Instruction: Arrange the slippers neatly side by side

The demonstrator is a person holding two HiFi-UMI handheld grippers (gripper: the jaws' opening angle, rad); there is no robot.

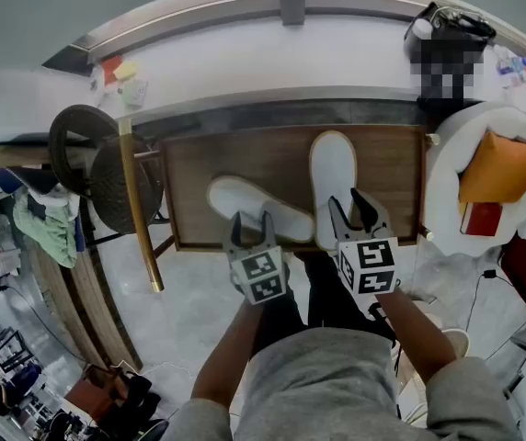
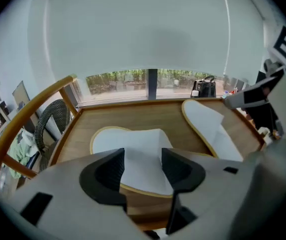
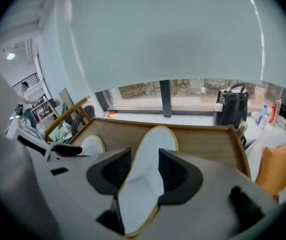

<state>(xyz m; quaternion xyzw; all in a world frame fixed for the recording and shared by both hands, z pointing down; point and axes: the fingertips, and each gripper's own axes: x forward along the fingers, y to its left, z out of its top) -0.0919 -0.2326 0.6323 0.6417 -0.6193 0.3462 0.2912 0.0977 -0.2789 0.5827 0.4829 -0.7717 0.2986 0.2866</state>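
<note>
Two white slippers with pale yellow soles lie on a low wooden table (image 1: 387,168). The left slipper (image 1: 245,205) lies at a slant, the right slipper (image 1: 333,173) points straight away from me. My left gripper (image 1: 250,220) hangs over the near end of the left slipper (image 2: 133,149), jaws apart, pads clear of it. My right gripper (image 1: 348,200) stands open astride the near end of the right slipper (image 3: 155,144), which shows between its fingers (image 3: 118,169). In the left gripper view, the right slipper (image 2: 208,124) lies to the right of my left gripper (image 2: 142,169).
A wicker chair (image 1: 97,168) with a wooden rail (image 1: 139,209) stands left of the table. A white seat with an orange cushion (image 1: 497,168) sits at the right. A black bag (image 1: 447,30) rests on the window ledge beyond. The table has a raised rim.
</note>
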